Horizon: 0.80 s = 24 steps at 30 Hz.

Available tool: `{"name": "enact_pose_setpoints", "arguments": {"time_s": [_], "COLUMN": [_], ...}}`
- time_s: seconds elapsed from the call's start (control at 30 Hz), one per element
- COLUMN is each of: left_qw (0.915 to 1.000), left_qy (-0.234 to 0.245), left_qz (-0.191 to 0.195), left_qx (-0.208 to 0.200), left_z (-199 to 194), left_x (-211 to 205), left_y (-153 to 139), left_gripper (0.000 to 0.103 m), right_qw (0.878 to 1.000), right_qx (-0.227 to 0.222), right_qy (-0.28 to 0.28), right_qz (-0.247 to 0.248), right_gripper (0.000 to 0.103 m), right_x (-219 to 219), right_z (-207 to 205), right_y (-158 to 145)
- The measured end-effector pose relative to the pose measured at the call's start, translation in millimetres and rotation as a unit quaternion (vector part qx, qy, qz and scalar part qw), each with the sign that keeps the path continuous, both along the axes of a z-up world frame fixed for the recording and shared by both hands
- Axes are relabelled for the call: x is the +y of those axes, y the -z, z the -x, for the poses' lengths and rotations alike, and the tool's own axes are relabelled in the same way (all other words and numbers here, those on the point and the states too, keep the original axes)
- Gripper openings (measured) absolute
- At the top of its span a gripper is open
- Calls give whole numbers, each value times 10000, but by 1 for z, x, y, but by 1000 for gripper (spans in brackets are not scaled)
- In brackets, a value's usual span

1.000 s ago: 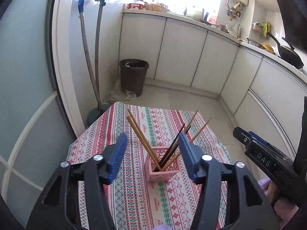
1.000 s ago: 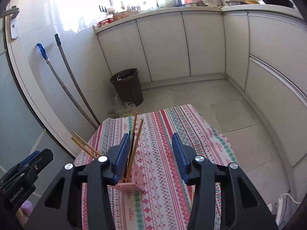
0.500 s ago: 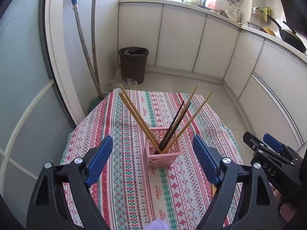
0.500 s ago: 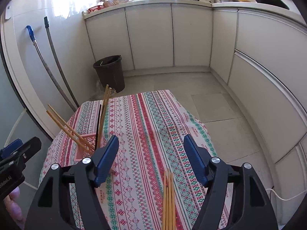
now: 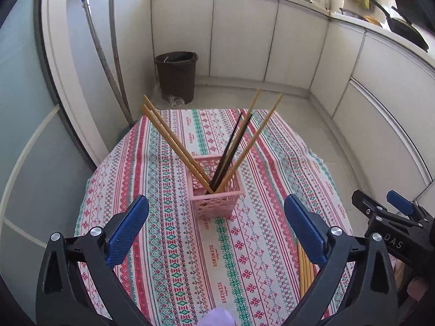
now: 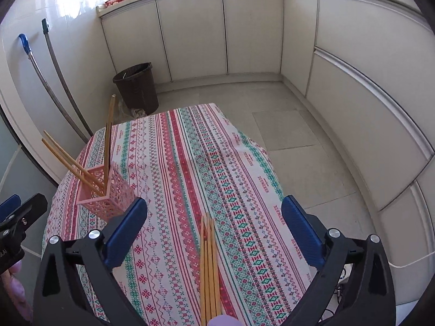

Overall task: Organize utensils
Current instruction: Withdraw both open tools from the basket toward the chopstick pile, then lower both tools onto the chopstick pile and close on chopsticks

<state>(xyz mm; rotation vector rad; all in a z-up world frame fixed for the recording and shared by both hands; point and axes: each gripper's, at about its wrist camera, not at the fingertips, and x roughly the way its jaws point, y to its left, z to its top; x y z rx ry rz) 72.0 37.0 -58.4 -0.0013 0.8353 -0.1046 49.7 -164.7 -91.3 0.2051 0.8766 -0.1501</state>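
A pink lattice basket [image 5: 216, 190] stands on the patterned tablecloth [image 5: 168, 244] and holds several wooden chopsticks [image 5: 174, 141] and dark ones [image 5: 231, 146], leaning out both ways. My left gripper [image 5: 216, 217] is open and empty, drawn back just short of the basket. A bundle of wooden chopsticks [image 6: 209, 266] lies flat on the cloth between the fingers of my right gripper [image 6: 214, 220], which is open and empty above them. The basket [image 6: 107, 193] shows at the left of the right wrist view. The bundle also shows in the left wrist view [image 5: 305, 269].
A brown bin [image 5: 176, 74] stands on the floor beyond the table. Two mop handles [image 5: 108, 62] lean on the wall at the left. White cabinets [image 6: 244, 32] run along the back and right. The table edge [image 6: 261, 157] drops to the tiled floor.
Both grippers opened wide and drew back from the basket. The right gripper swung right, over the chopstick bundle lying on the cloth.
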Motion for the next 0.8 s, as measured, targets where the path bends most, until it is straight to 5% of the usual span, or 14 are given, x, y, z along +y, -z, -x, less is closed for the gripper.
{"name": "enact_pose_setpoints", "arguments": {"time_s": [0.43,0.57,0.8], "left_qw": [9945,9880,9719], "left_qy": [606,755,924], "left_qz": [-488,-697,-362], "left_qx": [706,1150,2136], "left_z": [-5,-10,-26], "left_x": [-44,-62,-91], "left_y": [47,75,120], "left_gripper": [96,96,96], "right_qw": [9899,9871,9838], "right_qx": [670,685,919], "right_qy": [836,1010,969], "right_qz": [-932,-1036,-1199], "right_gripper": [96,96,96], "right_x": [-75,-87,-95], "right_z": [31,34,29], "right_y": [28,27,35]}}
